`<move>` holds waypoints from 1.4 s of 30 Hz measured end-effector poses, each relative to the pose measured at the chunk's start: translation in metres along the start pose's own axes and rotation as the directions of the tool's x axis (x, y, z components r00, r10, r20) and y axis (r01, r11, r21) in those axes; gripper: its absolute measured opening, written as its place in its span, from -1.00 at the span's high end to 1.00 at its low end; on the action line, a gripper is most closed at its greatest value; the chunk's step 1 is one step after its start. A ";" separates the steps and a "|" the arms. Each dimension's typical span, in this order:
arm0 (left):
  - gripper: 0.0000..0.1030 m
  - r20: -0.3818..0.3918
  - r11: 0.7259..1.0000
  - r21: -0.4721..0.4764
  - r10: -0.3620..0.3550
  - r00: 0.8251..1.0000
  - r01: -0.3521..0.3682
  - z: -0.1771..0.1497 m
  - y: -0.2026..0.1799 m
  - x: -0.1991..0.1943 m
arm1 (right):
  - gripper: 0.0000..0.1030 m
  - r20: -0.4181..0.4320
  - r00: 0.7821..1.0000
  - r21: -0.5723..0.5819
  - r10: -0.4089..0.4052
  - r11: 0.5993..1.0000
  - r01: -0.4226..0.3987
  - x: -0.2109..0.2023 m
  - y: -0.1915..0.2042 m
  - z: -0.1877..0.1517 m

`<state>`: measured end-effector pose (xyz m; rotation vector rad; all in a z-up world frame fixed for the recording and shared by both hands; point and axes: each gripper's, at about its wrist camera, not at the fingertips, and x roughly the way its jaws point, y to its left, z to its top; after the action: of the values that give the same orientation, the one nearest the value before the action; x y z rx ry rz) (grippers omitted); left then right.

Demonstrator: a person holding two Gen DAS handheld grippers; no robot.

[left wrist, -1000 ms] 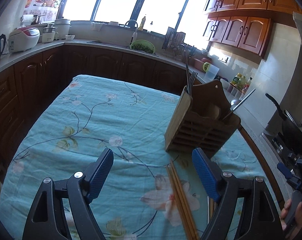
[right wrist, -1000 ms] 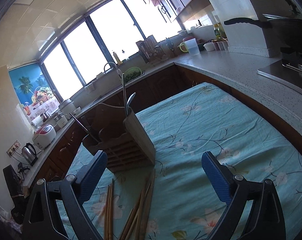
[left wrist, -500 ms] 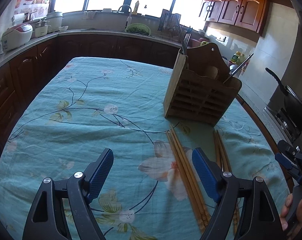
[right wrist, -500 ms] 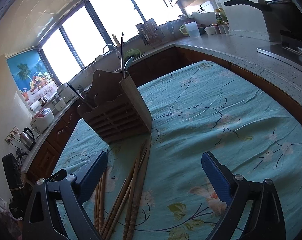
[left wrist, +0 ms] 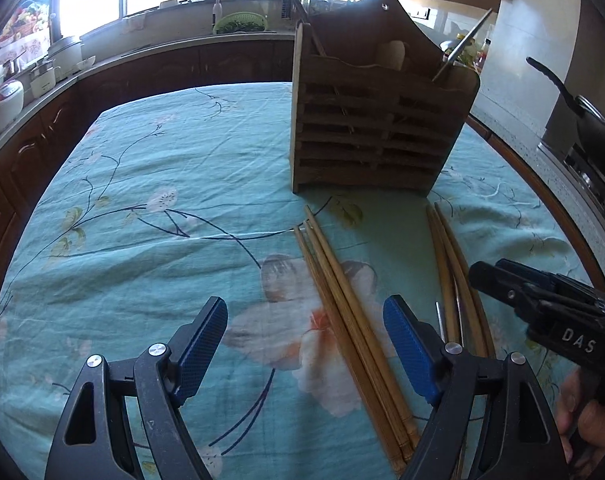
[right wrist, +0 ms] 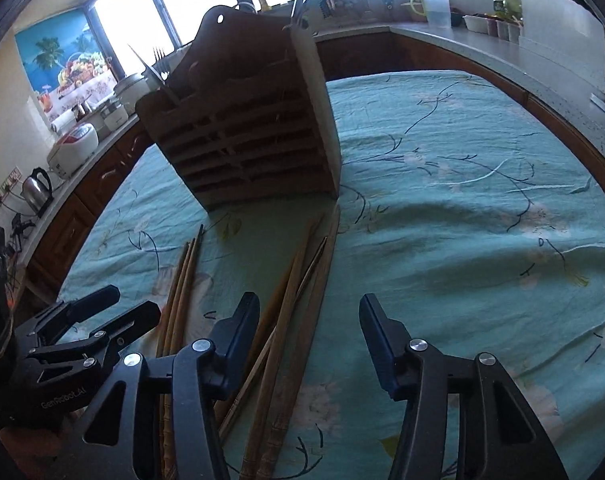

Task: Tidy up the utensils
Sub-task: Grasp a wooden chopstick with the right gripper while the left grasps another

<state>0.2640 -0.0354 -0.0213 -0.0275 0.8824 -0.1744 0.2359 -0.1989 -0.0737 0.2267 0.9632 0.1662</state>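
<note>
Two chopstick bundles point(left wrist: 354, 312) point(right wrist: 290, 320) flat on the teal cloth point(left wrist: 142, 208), just near of the wooden holder point(left wrist: 378, 128). Right gripper point(right wrist: 308, 344) just narrowed, nothing pinched yet. Left gripper point(left wrist: 304, 350) wide, dropped closer. Looks like pickup time.

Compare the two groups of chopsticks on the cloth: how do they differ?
The left group of chopsticks lies tight and parallel; the right group of chopsticks is loose, its sticks crossing. The left gripper is over the left group, and the right gripper is at the right one. Both groups lie flat, in front of the wooden holder.
</note>
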 end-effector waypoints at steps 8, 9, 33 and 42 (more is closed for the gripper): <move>-0.54 -0.059 0.993 0.109 0.048 0.997 -0.041 -0.007 -0.015 0.025 | 0.48 -0.033 0.994 -0.065 -0.103 0.993 0.101 -0.006 -0.015 -0.011; -0.54 -0.061 0.993 0.115 0.042 0.997 -0.035 -0.009 -0.013 0.023 | 0.48 -0.035 0.993 -0.062 -0.113 0.992 0.111 -0.010 -0.022 -0.013; -0.01 -0.069 0.995 -0.097 -0.005 0.998 -0.002 0.010 0.063 0.015 | 0.65 -0.002 1.000 0.266 -0.019 0.964 0.019 -0.014 -0.100 0.007; 0.29 -0.059 0.995 0.056 0.082 0.995 -0.078 0.020 0.044 0.041 | 0.77 0.025 1.000 0.199 -0.007 0.980 0.002 -0.014 -0.076 0.014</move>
<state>0.3111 0.0005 -0.0442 0.0631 0.9378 -0.1242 0.2425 -0.2771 -0.0755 0.4091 0.9554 0.0622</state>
